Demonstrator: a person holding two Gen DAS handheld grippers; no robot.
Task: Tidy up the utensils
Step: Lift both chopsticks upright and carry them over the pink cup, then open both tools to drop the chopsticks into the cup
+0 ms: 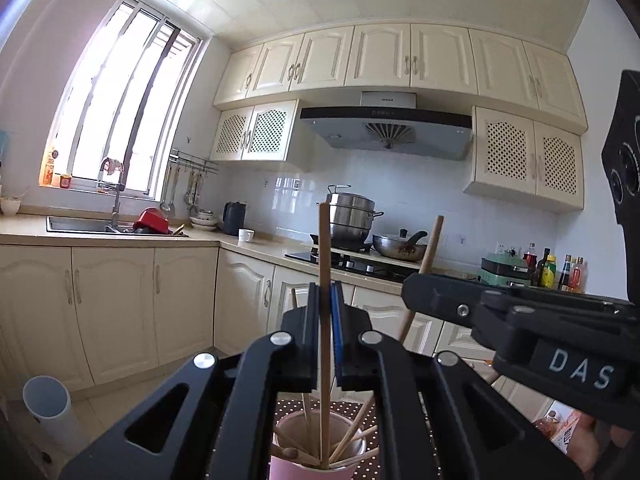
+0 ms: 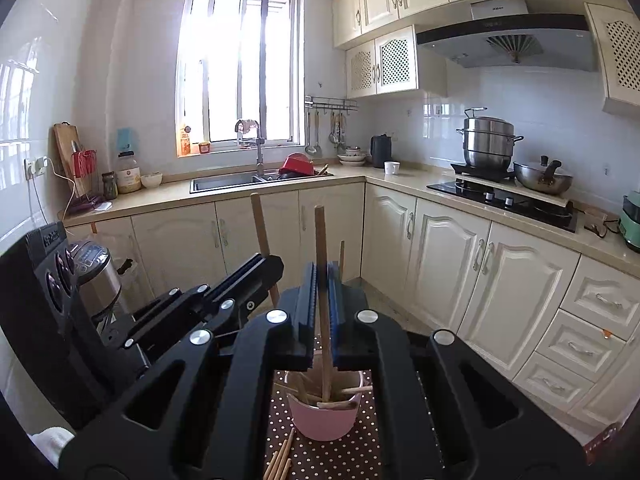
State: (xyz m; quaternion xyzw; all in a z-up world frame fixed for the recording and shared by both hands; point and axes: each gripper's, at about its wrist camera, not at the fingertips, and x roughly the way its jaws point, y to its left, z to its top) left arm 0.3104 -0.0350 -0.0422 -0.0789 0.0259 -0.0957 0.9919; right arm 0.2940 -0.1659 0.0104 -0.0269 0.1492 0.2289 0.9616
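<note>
A pink cup [image 1: 304, 460] stands on a brown polka-dot mat [image 2: 344, 456] and holds several wooden chopsticks. My left gripper [image 1: 325, 296] is shut on one upright chopstick [image 1: 324, 264] whose lower end sits in the cup. My right gripper [image 2: 322, 276] is shut on another upright wooden stick [image 2: 320, 236] that also reaches down into the cup [image 2: 324, 420]. The right gripper shows at the right of the left wrist view [image 1: 408, 284], and the left gripper at the left of the right wrist view [image 2: 268, 260]. Loose chopsticks [image 2: 280, 460] lie on the mat in front of the cup.
Cream kitchen cabinets [image 2: 452, 268] run along the far walls, with a sink [image 2: 228, 182] under the window and a stove [image 2: 504, 200] with pots at right. A white cylinder [image 1: 48, 404] stands on the floor at left. A rice cooker [image 2: 96, 268] sits behind the left gripper.
</note>
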